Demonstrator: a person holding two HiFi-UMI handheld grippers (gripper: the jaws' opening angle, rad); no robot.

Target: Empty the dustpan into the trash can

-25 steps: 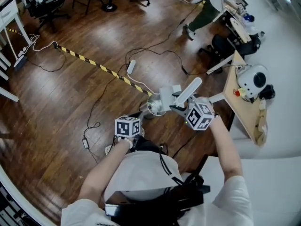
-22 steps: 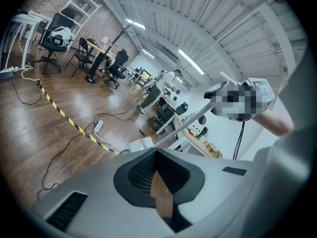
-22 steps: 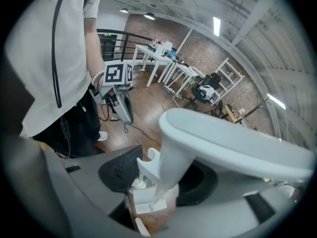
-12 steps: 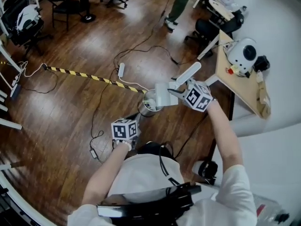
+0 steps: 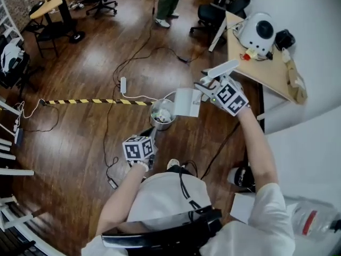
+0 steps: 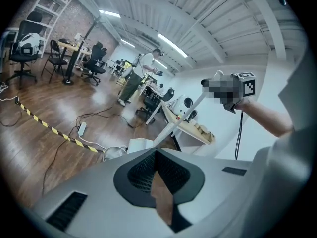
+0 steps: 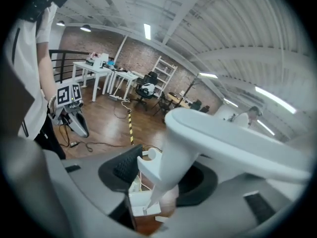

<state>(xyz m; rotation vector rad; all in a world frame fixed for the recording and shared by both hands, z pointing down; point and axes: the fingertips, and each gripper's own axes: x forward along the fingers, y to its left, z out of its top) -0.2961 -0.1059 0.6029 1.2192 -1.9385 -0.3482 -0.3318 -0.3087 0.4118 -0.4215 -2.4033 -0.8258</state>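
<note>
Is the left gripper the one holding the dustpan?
No, the right gripper is clamped on the white dustpan by its handle, while the left gripper holds nothing.

Metal trash can [image 5: 162, 114] on wood floor. White dustpan [image 5: 187, 101], gripped by right gripper [image 5: 206, 87], tilts just beside its rim; left gripper [image 5: 150, 136] hangs near, below it.
</note>
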